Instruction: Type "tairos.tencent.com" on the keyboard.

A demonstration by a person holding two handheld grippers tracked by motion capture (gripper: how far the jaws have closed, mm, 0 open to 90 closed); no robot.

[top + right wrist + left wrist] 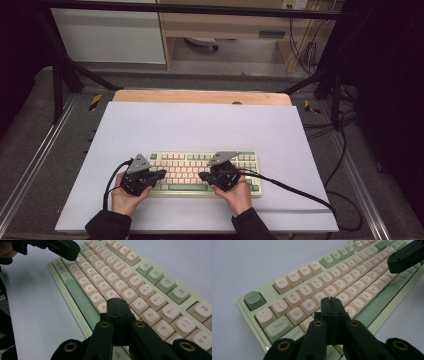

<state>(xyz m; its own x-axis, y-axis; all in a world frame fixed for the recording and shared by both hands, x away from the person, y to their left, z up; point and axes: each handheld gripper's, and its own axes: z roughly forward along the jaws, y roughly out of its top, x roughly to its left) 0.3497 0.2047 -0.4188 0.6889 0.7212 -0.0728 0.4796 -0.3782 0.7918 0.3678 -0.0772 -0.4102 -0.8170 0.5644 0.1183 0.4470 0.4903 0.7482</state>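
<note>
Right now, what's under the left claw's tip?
The left claw, shut, sits over the keyboard around the S/D keys, with W, E and C visible around it. The keys beneath its tip are covered; contact cannot be told.

A white sheet (pixel 200 125) is covering the desk (pixel 200 96), and a keyboard (pixel 200 172) is lying across its near middle, taking up the strip in front of the person. The left tool (pixel 161 173) and the right tool (pixel 204 176) are hovering over the keys with jaws pressed together, tips pointing inward at each other and crowding the middle of the key field. Bare sheet is lying open beyond the keyboard, and to its left and right. A cable (pixel 295 192) is trailing across the sheet's near right corner.
</note>
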